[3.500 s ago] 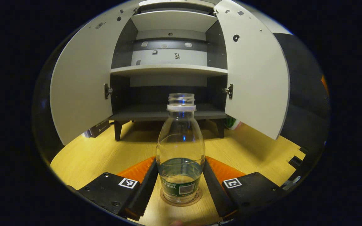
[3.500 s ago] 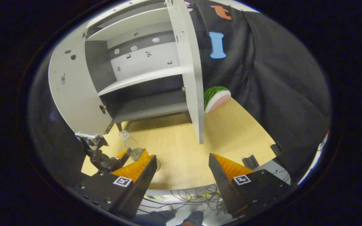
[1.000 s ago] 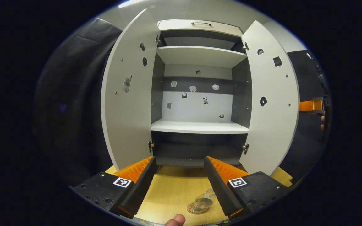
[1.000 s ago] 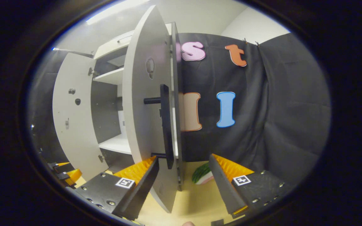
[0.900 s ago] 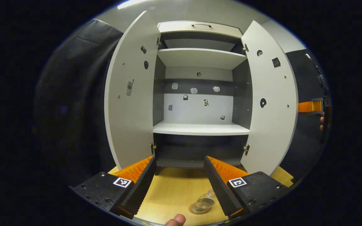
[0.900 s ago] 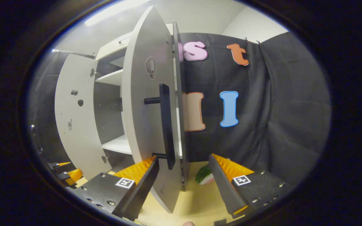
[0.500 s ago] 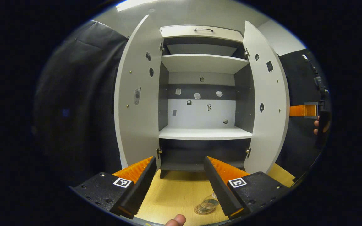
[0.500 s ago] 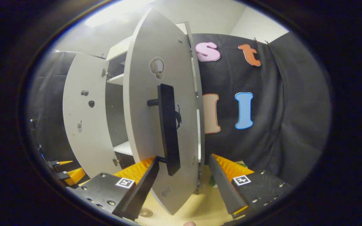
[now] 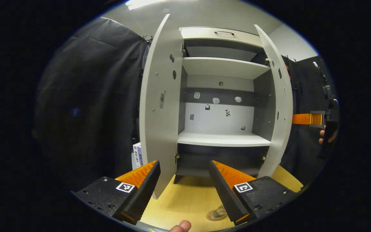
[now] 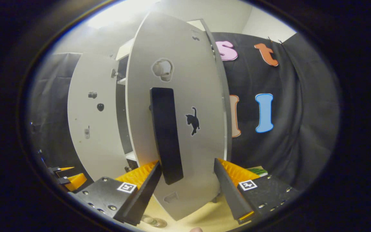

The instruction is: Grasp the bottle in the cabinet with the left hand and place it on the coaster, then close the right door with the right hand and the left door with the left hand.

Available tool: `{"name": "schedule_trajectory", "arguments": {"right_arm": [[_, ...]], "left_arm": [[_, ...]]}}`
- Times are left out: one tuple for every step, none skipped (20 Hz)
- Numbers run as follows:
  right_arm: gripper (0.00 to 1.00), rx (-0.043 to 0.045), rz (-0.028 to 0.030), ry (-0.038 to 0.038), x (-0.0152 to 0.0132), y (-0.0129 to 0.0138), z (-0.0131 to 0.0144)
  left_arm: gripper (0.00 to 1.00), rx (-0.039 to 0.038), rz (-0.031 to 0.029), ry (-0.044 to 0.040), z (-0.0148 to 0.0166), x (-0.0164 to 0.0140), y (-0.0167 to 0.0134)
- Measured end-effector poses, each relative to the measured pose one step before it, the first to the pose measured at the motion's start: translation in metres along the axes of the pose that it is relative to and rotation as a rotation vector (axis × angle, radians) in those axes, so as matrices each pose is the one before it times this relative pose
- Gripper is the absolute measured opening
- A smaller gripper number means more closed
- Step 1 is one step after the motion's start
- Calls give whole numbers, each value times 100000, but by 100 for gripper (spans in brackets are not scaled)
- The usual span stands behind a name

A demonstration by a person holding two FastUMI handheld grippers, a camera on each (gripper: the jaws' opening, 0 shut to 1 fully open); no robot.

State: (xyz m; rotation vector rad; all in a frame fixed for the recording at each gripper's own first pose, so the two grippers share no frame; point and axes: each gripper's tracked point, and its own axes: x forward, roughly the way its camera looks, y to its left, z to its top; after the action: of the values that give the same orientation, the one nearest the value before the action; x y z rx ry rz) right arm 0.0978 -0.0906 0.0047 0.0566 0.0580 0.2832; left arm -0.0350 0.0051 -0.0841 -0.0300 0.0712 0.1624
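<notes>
The clear bottle [image 9: 219,212] stands on the round coaster [image 9: 212,217] on the wooden table, low in the left gripper view beside my right finger. My left gripper [image 9: 184,190] is open and holds nothing, facing the cabinet [image 9: 221,129]. Its left door [image 9: 159,112] stands wide; the right door [image 9: 282,106] shows nearly edge-on. In the right gripper view the right door [image 10: 201,96] fills the middle, outer face toward me, with its black handle [image 10: 166,135]. My right gripper [image 10: 187,190] is open, and the handle's lower end sits by its left finger.
A watermelon slice [image 10: 256,170] lies on the table behind the right door. A small box [image 9: 137,154] stands left of the cabinet. The right gripper [image 9: 308,119] and a hand [image 9: 325,137] show at the far right of the left gripper view.
The left gripper let go of the bottle on the coaster and rose. Over the last second the right door has swung further toward closed with the right gripper against it.
</notes>
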Motion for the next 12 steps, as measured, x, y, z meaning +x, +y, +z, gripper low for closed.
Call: {"name": "schedule_trajectory", "arguments": {"right_arm": [[97,-530,384,-326,731,672,55],[100,-904,199,80,850,636,-99],[97,-1212,19,-325,875,617,29],[99,-558,-310,-169,869,603,33],[100,-493,-305,81,819,587,-1],[100,-273,-278,-235,879,458,-40],[98,-90,-299,-219,740,480,-3],[100,240,-508,-90,596,356,6],[98,118,-478,-358,558,295,30],[100,-74,-486,-335,572,309,-16],[100,-199,-540,-324,602,236,29],[100,-594,-511,-583,669,245,42]], "left_arm": [[94,-354,1071,-277,283,25,769],[96,-421,753,-220,280,4,664],[94,-930,1016,-469,379,-126,754],[94,-731,928,-163,235,116,667],[96,-827,1481,-37,173,139,893],[94,-893,858,169,138,168,803],[94,-1112,1558,-141,60,56,827],[94,-1062,1059,-354,302,173,892],[94,-611,753,20,99,181,934],[96,-215,720,-345,45,152,929],[96,411,1070,529,-6,132,894],[96,3,1149,92,-43,168,1064]]}}
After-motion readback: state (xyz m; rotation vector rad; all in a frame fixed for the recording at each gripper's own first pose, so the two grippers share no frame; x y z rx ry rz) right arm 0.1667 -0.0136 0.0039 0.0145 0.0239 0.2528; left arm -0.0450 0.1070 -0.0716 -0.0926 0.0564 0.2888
